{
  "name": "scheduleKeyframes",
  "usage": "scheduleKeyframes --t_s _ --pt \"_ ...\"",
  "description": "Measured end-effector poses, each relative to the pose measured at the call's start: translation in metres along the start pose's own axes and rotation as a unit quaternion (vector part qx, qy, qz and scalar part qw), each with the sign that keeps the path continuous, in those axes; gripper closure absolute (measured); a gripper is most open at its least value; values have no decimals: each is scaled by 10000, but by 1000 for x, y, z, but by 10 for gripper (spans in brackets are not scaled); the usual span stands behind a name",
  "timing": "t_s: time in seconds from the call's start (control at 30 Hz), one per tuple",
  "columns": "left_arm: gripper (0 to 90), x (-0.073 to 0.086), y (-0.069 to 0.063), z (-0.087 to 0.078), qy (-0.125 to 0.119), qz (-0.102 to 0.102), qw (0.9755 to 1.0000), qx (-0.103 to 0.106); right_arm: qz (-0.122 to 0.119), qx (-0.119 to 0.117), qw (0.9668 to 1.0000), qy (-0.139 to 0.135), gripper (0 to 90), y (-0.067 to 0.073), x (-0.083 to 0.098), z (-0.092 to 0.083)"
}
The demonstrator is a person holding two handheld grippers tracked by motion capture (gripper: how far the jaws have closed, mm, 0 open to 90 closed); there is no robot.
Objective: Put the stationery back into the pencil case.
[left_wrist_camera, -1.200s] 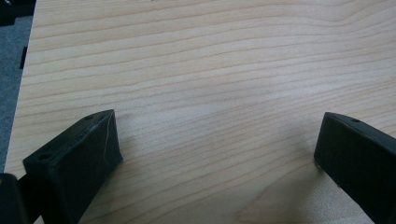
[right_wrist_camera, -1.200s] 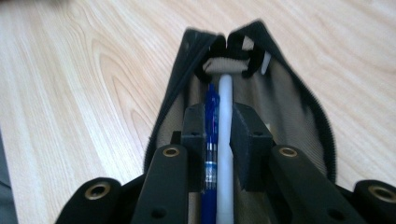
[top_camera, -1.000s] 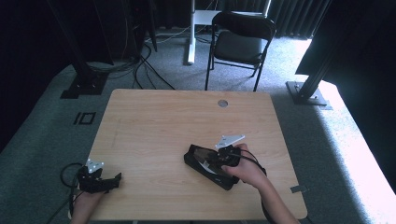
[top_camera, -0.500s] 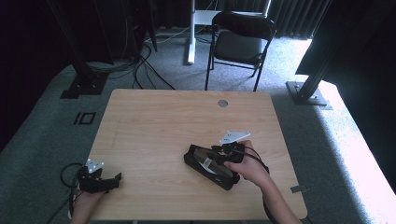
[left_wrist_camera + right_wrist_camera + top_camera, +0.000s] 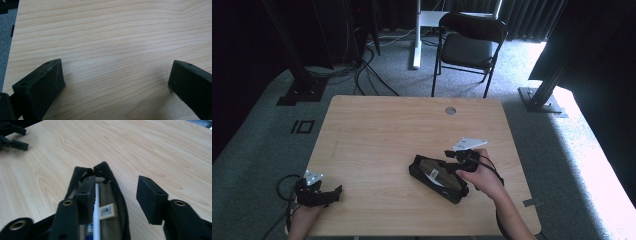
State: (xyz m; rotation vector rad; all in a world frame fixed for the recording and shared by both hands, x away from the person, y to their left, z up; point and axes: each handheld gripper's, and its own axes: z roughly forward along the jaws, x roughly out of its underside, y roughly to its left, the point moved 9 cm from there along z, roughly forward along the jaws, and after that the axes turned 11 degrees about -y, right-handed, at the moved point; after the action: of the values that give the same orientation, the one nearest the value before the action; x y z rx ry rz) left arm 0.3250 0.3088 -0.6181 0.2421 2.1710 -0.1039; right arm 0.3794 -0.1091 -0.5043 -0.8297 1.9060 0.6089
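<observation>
Now right claw [image 5: 116, 200] opening — straddling pouch [image 5: 437, 177] rim.

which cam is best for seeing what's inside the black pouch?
Right gripper view. It looks straight into the open black pouch, showing a white pen and a barcoded eraser inside. The high view shows the pouch small, its contents only a pale patch. The left gripper view shows bare table.

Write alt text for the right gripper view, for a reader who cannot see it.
An open black pencil case lies on a light wooden table, holding a white pen and a barcoded eraser. The right gripper has one jaw inside the case and the other outside it, its jaws just opening.
</observation>
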Motion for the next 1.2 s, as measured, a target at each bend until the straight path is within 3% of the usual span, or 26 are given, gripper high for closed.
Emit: scheduleKeyframes --t_s 0.27,0.6,1.2 --pt "6 0 0 0 7 8 10000 2 185 145 9996 -133 463 -12 1 -5" --pt "6 0 0 0 7 8 10000 2 293 428 9982 -299 367 -33 7 -13" --pt "6 0 0 0 7 9 10000 2 673 809 9935 -433 305 -63 34 -26"
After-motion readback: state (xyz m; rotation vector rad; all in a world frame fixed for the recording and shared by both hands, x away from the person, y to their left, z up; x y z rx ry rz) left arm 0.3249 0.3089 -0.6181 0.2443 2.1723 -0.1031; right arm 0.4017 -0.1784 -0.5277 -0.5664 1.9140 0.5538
